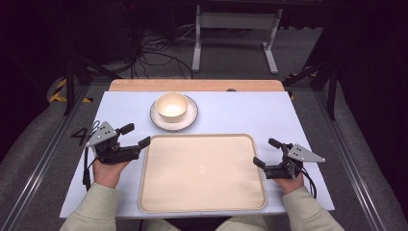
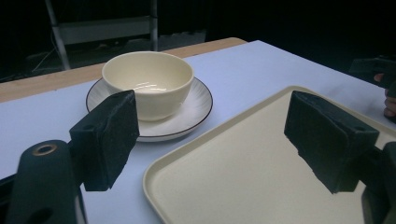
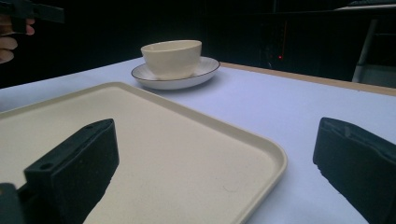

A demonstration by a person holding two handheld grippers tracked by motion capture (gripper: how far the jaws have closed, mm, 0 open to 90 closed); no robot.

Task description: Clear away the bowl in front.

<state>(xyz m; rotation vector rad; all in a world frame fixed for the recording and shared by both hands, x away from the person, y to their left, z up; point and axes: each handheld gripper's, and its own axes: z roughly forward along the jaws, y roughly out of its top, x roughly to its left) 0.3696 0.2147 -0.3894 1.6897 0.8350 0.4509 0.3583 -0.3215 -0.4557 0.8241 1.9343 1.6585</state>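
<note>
I keep my left gripper (image 1: 136, 135) at the tray's (image 1: 202, 202) nine o'clock and my right gripper (image 1: 266, 152) at its three o'clock, both with jaws wide apart and holding nothing. The bowl (image 1: 171, 106) sits on its saucer (image 1: 190, 118) at twelve o'clock, just beyond the tray. Probably the bowl comes first: I should approach its rim level, then close gently.

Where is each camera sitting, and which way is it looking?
High view: above the person's side, looking forward and down at the tray; forearms, left gripper and right gripper show.
Left gripper view: rides that gripper, facing the bowl on its plate.
Right gripper view: rides that gripper, looking across the tray.
All share bowl, plate, tray.
</note>
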